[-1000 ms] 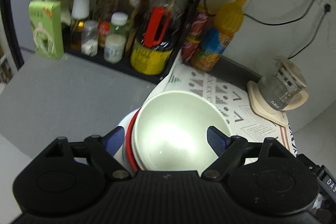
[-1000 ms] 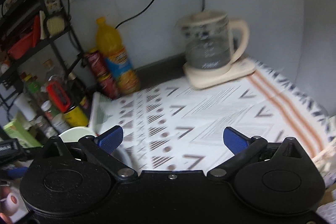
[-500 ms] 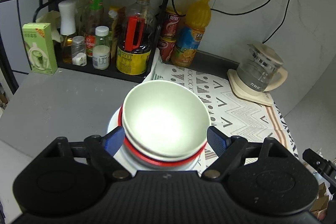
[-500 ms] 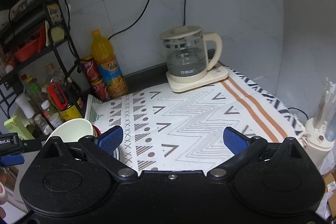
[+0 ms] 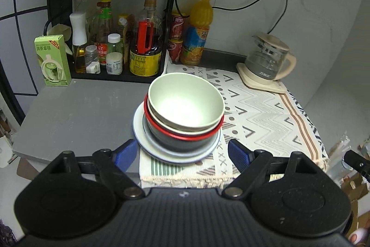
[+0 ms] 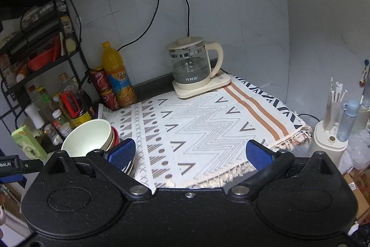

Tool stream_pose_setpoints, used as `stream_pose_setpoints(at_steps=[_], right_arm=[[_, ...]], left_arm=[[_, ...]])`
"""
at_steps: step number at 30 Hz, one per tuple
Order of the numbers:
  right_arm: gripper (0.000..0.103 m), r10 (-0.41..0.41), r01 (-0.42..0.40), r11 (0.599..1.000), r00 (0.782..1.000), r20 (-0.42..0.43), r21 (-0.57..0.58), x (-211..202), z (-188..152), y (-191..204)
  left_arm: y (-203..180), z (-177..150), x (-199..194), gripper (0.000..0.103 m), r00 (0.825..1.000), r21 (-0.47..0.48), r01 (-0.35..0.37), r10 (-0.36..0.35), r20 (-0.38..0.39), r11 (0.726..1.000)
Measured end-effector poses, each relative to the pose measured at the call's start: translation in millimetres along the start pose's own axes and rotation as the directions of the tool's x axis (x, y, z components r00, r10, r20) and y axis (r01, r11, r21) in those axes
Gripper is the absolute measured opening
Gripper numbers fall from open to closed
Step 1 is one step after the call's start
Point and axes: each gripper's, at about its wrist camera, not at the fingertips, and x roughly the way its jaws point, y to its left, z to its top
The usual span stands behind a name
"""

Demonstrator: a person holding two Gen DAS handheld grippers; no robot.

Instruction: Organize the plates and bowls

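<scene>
A pale green bowl [image 5: 185,103] sits on top of a stack: beneath it a cream bowl, a red-rimmed dark bowl [image 5: 185,140], then a white plate [image 5: 148,142]. The stack rests at the left end of the patterned cloth [image 5: 254,112]. My left gripper [image 5: 182,154] hangs open just in front of the stack, holding nothing. In the right wrist view the same green bowl [image 6: 87,138] shows at lower left. My right gripper [image 6: 189,152] is open over the cloth's [image 6: 196,126] front edge, empty.
A black rack [image 5: 111,15] of bottles and jars stands at the back left, with a green carton [image 5: 52,60] beside it. An orange drink bottle [image 5: 196,31] and cans sit by the wall. A glass kettle [image 6: 192,68] is at the back right. Grey counter [image 5: 81,112] lies left.
Both grippers have pulled back and up from the counter. The stack of bowls now lies farther ahead of the left gripper, outside its fingers.
</scene>
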Motion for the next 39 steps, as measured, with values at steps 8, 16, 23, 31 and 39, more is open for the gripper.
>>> stream_pose_setpoints(at_steps=[8,16,23,31,39], right_arm=[[0.103,0.039,-0.041,0.998,0.998,-0.05,-0.038,-30,-12,15],[0.103,0.07,-0.076,0.995,0.993,-0.095,-0.061,-52,-19,29],[0.103,0.088,-0.096,0.992,0.99,-0.108,-0.076,-66,-23,36],[0.103,0.103,-0.113,0.99,0.988,-0.115,-0.089,-75,-20,42],[0.103,0.103,-0.115,0.988,0.988,-0.117,-0.104,-81,-22,46]], left_arm=[[8,-21,-34,0.09,1.0,0.038,0.021,-0.02,-0.013,0.999],[17,-34,-57,0.091,1.0,0.063,0.025,-0.024,-0.019,0.998],[24,-40,-73,0.093,0.999,0.07,0.033,-0.031,-0.023,0.997],[30,-41,-87,0.093,0.999,0.068,0.039,-0.037,-0.021,0.997],[33,-42,-96,0.093,0.999,0.067,0.035,-0.035,-0.013,0.997]])
